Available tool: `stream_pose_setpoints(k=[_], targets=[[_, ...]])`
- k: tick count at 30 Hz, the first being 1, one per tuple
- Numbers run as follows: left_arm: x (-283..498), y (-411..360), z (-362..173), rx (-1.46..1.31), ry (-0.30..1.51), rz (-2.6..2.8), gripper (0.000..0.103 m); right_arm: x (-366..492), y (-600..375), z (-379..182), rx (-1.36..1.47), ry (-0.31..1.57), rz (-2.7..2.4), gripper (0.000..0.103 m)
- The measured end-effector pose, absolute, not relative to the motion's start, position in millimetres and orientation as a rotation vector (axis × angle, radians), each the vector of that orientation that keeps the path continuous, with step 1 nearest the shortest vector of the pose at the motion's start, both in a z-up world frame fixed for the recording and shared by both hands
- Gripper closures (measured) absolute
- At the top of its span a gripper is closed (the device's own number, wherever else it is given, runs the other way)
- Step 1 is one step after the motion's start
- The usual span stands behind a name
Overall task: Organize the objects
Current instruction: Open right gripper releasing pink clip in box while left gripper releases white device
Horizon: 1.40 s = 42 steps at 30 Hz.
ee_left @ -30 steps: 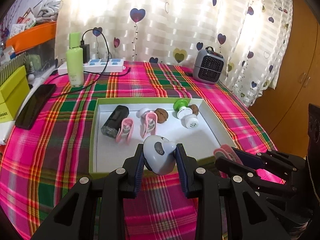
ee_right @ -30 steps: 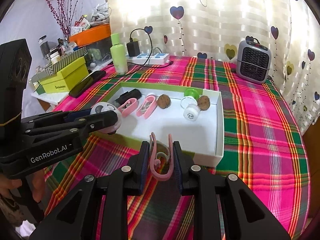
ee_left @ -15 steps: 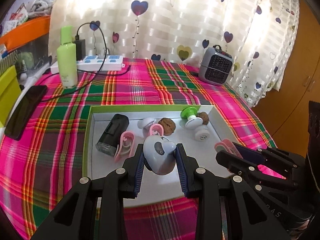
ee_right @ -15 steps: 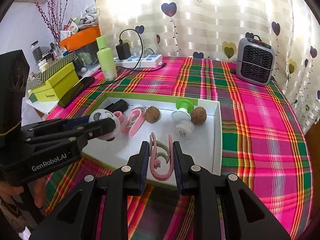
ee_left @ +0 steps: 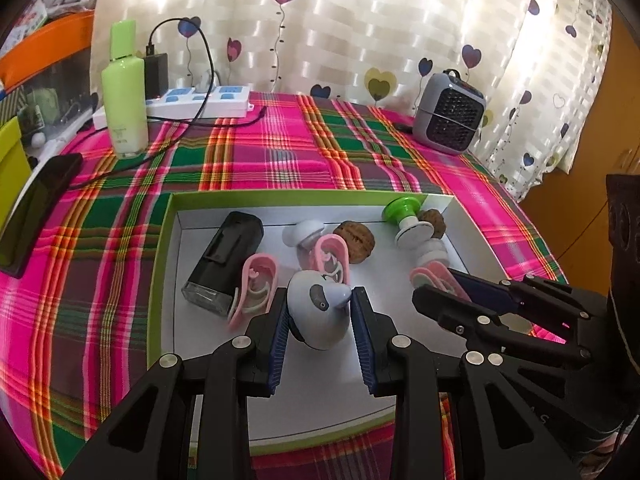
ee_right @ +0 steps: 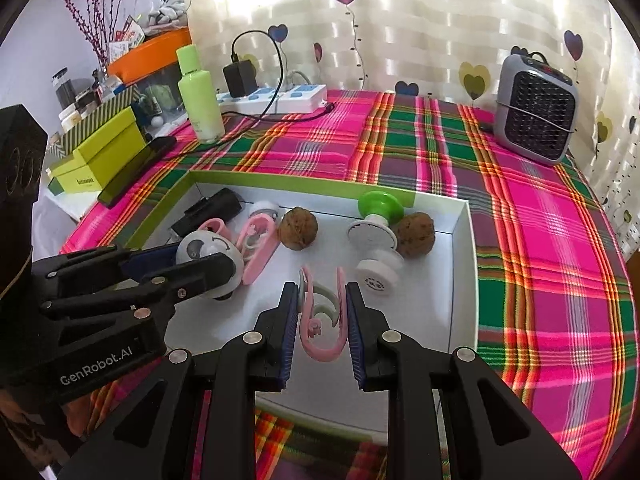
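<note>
The left hand-held gripper (ee_left: 320, 312) clenches a grey-white panda-faced toy (ee_left: 318, 312) over the near-left part of the white tray (ee_left: 400, 396) on the plaid-covered desk (ee_left: 280, 160). The right hand-held gripper (ee_right: 322, 316) grasps a pink clip (ee_right: 322, 332) over the tray's near middle. Inside the tray lie a black rectangular device (ee_left: 224, 264), two more pink clips (ee_left: 254, 288), two walnuts (ee_right: 298, 232) and a green-capped white roller (ee_right: 374, 220). A green bottle (ee_right: 200, 92) stands far left, a small grey heater (ee_right: 534, 120) far right.
</note>
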<state>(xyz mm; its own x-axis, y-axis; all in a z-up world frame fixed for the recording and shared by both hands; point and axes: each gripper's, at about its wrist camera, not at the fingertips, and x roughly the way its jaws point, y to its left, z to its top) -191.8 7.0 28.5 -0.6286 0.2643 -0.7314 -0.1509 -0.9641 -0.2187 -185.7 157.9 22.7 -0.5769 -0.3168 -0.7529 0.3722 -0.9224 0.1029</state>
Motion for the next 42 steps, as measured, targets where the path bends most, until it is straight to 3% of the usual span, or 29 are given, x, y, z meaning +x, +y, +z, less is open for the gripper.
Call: stream_pose_setpoints(k=[29,35,42], targets=[[-200.1,11.8,15.2,-1.271,-0.126,2.650,0.072,-196.7,153.5,8.1,1.201,0.144,-2.485,0.079],[-197.4,8.9,19.3,-1.269,-0.134,2.664,0.068,-189.3,154.9,9.7,1.185,0.153,-2.511,0.062],[-174.7,4.1,32.7,-1.229,-0.152,2.698,0.066,-172.0,160.9,21.1,1.154,0.130,-2.553,0.061]])
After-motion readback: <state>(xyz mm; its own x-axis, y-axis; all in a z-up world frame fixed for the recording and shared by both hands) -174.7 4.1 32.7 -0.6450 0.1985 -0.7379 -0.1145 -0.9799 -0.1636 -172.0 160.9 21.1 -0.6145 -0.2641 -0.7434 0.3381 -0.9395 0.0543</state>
